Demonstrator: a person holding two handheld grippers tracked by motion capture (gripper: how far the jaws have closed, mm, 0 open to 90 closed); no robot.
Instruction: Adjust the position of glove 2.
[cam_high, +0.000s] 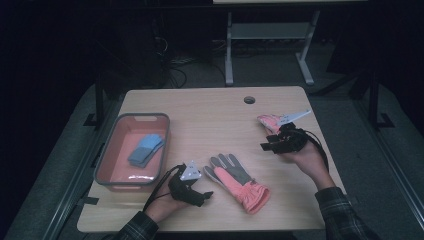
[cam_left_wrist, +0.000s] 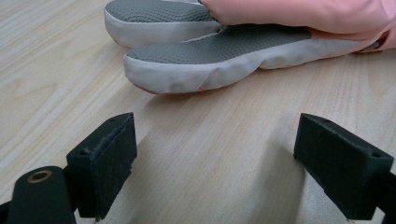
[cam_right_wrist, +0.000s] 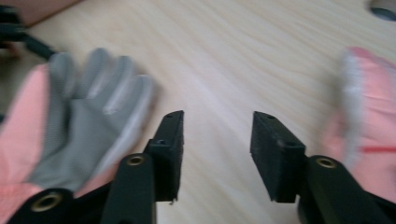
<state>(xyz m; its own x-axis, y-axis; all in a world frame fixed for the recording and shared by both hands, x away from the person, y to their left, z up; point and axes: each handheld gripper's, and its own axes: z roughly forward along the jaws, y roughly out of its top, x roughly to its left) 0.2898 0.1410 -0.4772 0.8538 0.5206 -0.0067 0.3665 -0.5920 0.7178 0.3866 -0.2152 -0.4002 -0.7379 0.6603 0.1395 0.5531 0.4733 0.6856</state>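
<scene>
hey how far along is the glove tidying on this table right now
Done: a blue item already lies in the bin. In hand: nothing is gripped. The left gripper sits open in front of the grey-and-pink glove at the table's middle, and the right gripper is open over bare wood. Left: that glove and a second pink glove near the right gripper both remain on the table.

The high view looks forward and down over the whole table (cam_high: 210, 107). The left gripper view sits low, very close to the glove (cam_left_wrist: 210, 65). The right gripper view looks down, nearer, sharing that glove (cam_right_wrist: 70, 126).
</scene>
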